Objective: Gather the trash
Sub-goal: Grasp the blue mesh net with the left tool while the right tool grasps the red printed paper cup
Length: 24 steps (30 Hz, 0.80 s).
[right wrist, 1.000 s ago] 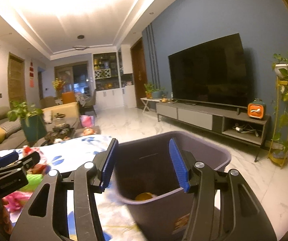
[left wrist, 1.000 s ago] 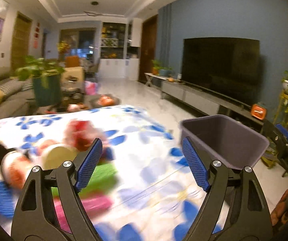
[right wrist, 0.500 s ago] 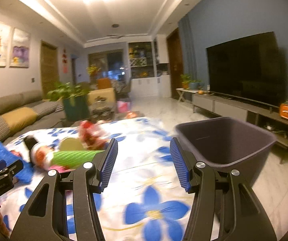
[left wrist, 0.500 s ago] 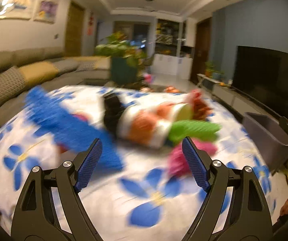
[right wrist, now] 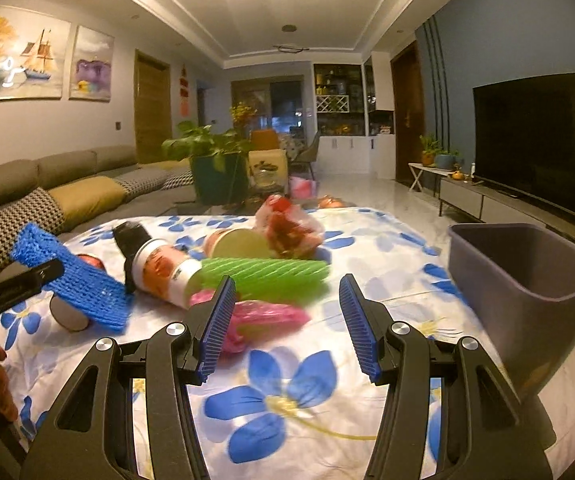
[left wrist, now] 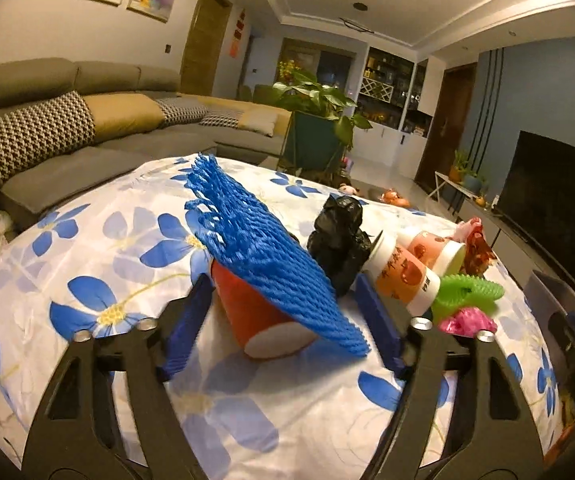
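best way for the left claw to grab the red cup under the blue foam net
Grip the red cup across its tapered side wall, near the white base that faces the left claw, coming in low and level from the near side. It lies tipped over, the blue foam net draped on top, blocking any approach from above.

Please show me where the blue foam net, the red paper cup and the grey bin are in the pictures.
blue foam net (left wrist: 263,256), left wrist view, middle of its mesh.
red paper cup (left wrist: 247,312), left wrist view, its side wall.
grey bin (right wrist: 527,276), right wrist view, its near outer wall.
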Each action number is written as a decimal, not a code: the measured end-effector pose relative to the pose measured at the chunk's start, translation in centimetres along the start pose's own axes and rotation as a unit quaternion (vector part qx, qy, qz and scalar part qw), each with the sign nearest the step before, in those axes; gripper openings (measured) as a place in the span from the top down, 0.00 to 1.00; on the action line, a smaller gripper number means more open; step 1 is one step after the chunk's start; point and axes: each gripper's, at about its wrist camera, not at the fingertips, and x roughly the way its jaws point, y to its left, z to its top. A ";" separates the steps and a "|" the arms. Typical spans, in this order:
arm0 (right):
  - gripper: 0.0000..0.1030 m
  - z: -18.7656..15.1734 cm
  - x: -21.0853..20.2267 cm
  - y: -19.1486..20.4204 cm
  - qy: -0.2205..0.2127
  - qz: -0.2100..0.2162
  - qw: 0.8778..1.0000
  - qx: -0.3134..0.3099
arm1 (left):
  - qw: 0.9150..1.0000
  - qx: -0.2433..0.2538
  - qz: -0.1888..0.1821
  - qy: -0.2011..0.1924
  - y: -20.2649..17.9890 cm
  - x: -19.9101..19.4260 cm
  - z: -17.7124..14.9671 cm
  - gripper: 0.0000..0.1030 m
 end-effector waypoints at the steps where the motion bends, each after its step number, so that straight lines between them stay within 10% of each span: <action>1: 0.47 0.0 0.2 0.2 0.002 0.004 1.000 0.000 | 1.000 -0.004 -0.003 0.002 0.2 0.3 0.1 0.44; 9: 0.47 -0.2 1.3 1.8 0.013 0.025 1.000 -0.005 | 1.000 -0.009 -0.022 0.010 0.6 1.2 0.6 0.95; 24: 0.47 0.0 2.1 6.8 0.024 0.077 0.996 -0.036 | 0.994 -0.042 -0.025 -0.102 3.4 -5.4 4.1 0.96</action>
